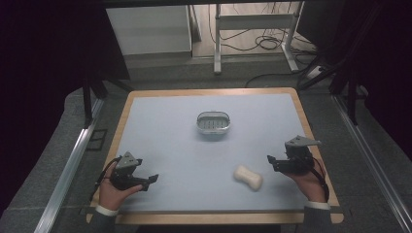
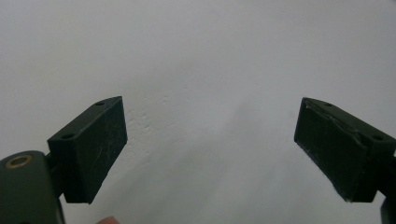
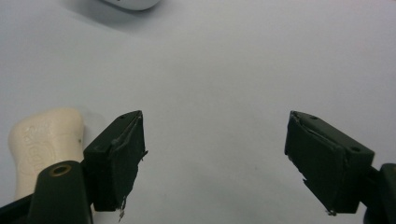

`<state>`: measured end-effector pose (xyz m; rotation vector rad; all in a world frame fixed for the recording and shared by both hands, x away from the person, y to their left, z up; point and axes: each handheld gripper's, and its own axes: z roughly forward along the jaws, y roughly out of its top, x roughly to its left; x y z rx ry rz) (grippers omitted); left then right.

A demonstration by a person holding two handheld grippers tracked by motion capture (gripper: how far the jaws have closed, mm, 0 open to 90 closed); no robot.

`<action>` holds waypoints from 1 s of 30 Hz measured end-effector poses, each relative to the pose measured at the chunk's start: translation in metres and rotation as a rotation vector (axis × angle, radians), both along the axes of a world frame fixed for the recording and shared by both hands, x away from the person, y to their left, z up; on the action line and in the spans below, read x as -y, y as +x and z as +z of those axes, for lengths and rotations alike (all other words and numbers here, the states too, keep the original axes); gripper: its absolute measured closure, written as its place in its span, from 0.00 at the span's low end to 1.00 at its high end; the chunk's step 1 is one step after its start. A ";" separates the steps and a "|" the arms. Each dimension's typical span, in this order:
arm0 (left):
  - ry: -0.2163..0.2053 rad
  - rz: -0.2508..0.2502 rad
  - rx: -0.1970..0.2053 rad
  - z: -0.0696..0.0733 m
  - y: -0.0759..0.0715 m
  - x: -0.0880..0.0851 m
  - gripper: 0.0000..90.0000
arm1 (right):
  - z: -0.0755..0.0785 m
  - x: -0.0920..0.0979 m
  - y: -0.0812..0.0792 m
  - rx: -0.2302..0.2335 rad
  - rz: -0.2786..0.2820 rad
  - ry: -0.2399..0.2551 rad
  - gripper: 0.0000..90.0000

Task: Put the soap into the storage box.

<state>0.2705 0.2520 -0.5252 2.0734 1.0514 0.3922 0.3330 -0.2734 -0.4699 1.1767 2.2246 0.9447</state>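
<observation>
A wood-edged table (image 1: 145,145) with a pale blue top carries an oval metal soap dish (image 1: 213,123) near centre and a cream soap bar (image 1: 248,177) at five o'clock.

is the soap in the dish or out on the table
Out. The soap lies on the table, near the right gripper; the dish sits empty farther back.

A lab: dark curtains (image 1: 43,73), floor cables (image 1: 257,41).

soap bar (image 3: 44,144): lower end hidden behind my right claw's left jaw | white object (image 3: 133,3) at top edge of right gripper view: cut off, can't ID | dish (image 1: 213,122) contents in high view: too small to tell | my sleeves: cut by bottom edge
</observation>
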 end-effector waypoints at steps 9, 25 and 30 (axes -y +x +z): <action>0.003 -0.001 -0.008 -0.002 0.000 0.002 0.11 | 0.003 -0.012 -0.003 -0.044 0.052 -0.018 0.25; -0.007 -0.003 0.001 0.000 -0.002 0.001 0.11 | 0.006 -0.045 -0.003 -0.150 0.173 -0.105 0.25; -0.006 -0.005 0.000 0.000 -0.002 0.001 0.11 | 0.005 -0.051 -0.007 -0.174 0.184 -0.121 0.25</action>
